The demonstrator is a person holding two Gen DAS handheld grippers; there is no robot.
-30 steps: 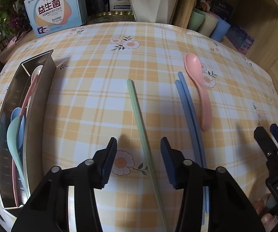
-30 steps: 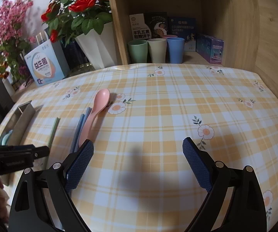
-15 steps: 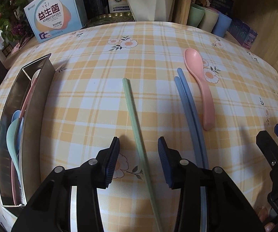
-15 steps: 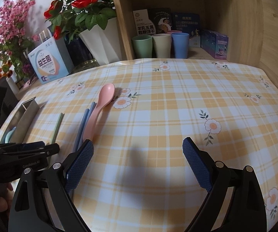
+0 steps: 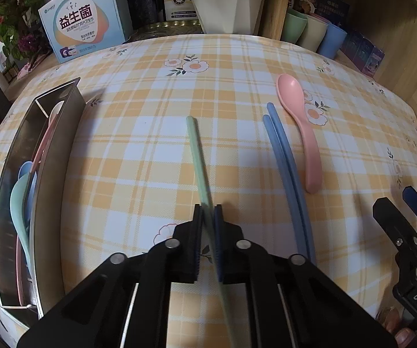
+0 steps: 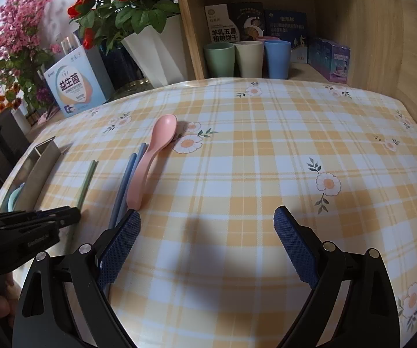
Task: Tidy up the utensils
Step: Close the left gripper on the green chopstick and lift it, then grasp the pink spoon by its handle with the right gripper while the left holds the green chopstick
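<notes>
My left gripper [image 5: 207, 211] is shut on the green chopstick [image 5: 196, 150], its pads pressed against the near part of the stick, which lies along the checked tablecloth. To its right lie a pair of blue chopsticks [image 5: 283, 159] and a pink spoon [image 5: 298, 116]. A metal tray [image 5: 54, 159] at the left holds pink chopsticks, a blue spoon and a green spoon. My right gripper [image 6: 205, 213] hovers open over bare cloth, just right of the pink spoon [image 6: 156, 145] and blue chopsticks [image 6: 127, 179], with nothing between its fingers.
Three cups [image 6: 246, 58] stand in a wooden shelf at the back. A white vase of red flowers [image 6: 156, 55] and a blue-and-white box [image 6: 75, 87] stand behind the table. A wooden wall rises on the right.
The left gripper's jaws have gone from wide apart around the green chopstick to shut on it. Neither hand has shifted noticeably.
</notes>
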